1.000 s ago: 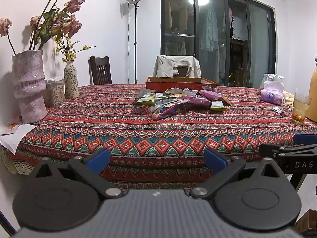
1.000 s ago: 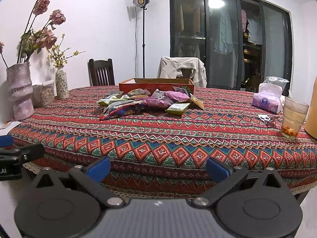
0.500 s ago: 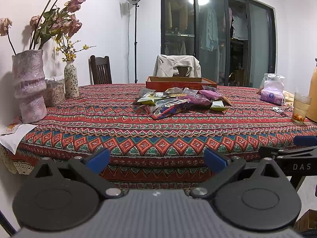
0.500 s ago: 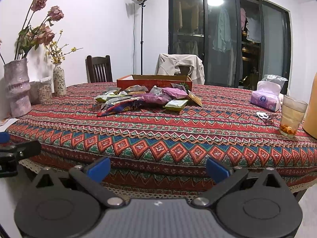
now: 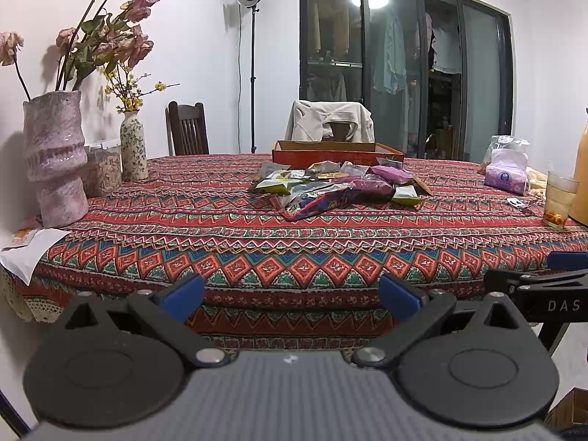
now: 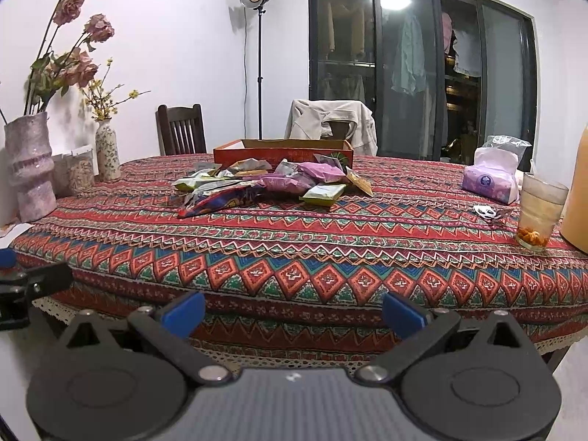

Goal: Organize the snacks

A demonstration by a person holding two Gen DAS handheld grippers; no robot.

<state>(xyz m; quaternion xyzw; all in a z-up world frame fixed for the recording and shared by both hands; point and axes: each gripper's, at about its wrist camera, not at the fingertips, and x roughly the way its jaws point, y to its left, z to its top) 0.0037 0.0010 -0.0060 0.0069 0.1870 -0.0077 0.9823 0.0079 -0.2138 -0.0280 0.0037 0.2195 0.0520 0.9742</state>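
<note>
A pile of snack packets (image 5: 330, 187) lies mid-table on the patterned cloth, in front of a shallow red cardboard box (image 5: 336, 152). It also shows in the right wrist view (image 6: 272, 185), with the box (image 6: 283, 152) behind it. My left gripper (image 5: 290, 294) is open and empty, held off the table's near edge. My right gripper (image 6: 292, 310) is open and empty too, off the near edge. Each gripper shows at the side of the other's view: the right one (image 5: 544, 286), the left one (image 6: 22, 286).
Two vases with flowers (image 5: 55, 158) and a jar stand at the table's left. A tissue pack (image 6: 490, 180), a glass (image 6: 540, 211) and an orange jug (image 6: 578, 198) stand at the right. Chairs (image 5: 187, 128) stand behind the table.
The right gripper has risen a little and shifted left, so the table looks lower in its view. The left gripper has barely moved. Both stay open.
</note>
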